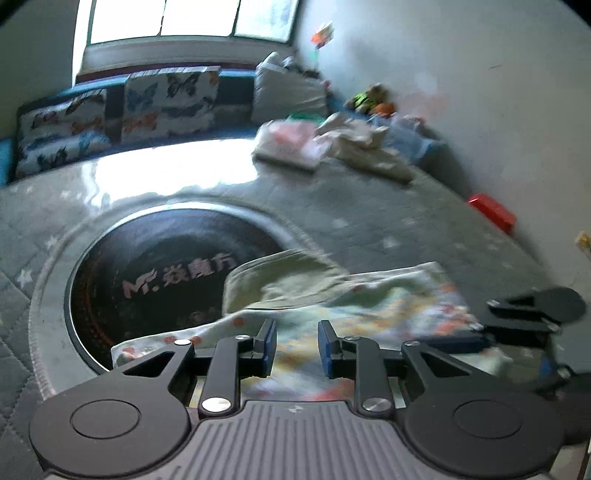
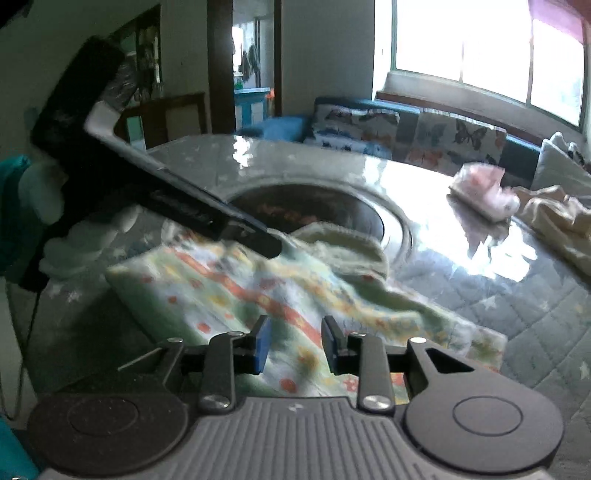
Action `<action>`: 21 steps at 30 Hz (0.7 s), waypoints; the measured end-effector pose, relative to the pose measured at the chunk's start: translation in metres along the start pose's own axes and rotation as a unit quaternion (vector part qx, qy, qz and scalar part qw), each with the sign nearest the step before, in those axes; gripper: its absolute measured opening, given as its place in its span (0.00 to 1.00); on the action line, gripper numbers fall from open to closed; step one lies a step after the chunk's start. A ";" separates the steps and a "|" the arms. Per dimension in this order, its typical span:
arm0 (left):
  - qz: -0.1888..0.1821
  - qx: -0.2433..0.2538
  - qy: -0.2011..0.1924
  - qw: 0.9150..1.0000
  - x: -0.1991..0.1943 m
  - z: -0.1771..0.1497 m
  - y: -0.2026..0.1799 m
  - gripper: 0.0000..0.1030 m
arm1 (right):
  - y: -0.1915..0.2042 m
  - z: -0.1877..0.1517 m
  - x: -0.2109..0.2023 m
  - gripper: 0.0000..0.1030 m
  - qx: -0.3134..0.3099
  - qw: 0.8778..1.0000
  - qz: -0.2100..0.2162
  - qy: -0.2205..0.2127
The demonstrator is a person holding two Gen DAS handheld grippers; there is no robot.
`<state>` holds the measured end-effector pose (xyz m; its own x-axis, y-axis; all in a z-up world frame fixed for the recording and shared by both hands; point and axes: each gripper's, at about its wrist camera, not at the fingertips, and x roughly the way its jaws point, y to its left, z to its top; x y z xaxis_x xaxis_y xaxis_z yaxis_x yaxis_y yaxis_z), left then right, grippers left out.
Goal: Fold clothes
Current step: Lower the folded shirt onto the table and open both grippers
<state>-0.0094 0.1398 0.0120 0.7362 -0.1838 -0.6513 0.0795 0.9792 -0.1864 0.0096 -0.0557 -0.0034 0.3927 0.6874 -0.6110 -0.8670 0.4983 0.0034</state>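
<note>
The left gripper [image 1: 297,347] is hanging just above a printed cloth [image 1: 388,306], its blue pads [image 1: 269,345] standing apart with a gap between them and nothing pinched; the cloth is lying under and ahead of the pads. The right gripper [image 2: 295,345] is hovering over the same printed cloth [image 2: 236,295] from the other side, its pads [image 2: 261,343] likewise parted and clamping nothing that can be seen. In the left wrist view the right gripper [image 1: 517,325] is showing to the right of the left one, at the cloth's far edge; in the right wrist view the left gripper [image 2: 258,236] is reaching in from the upper left onto the cloth. Just past the printed cloth a plain pale green garment [image 1: 288,280] is lying partly beneath it, overlapping a round black cooktop [image 1: 166,273] sunk into the grey quilted tabletop [image 1: 369,221]. Farther ahead of the left gripper a folded pink cloth [image 1: 291,142] and a crumpled cream cloth [image 1: 369,147] are resting near the tabletop's far edge. Beyond them butterfly cushions [image 1: 170,99] are leaning below a bright window [image 1: 192,16].
</note>
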 end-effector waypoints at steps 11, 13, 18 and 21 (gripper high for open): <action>-0.026 -0.007 0.024 0.999 -0.021 -0.059 -0.029 0.15 | 0.017 -0.026 -0.012 0.27 0.005 1.000 -0.017 0.005; -0.027 -0.015 0.024 0.999 -0.020 -0.064 -0.025 0.13 | 0.016 -0.031 -0.012 0.27 0.010 1.000 -0.020 0.006; -0.033 -0.023 0.022 0.999 -0.021 -0.065 -0.021 0.13 | 0.005 -0.038 -0.024 0.27 0.035 0.999 -0.039 0.009; -0.035 -0.029 0.020 0.999 -0.023 -0.067 -0.020 0.13 | -0.005 -0.049 -0.027 0.28 0.065 0.997 -0.038 0.016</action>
<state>-0.0725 0.1188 -0.0187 0.7034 -0.2562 -0.6631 0.0895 0.9573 -0.2749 -0.0114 -0.1029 -0.0259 0.4438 0.6287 -0.6386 -0.7868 0.6144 0.0582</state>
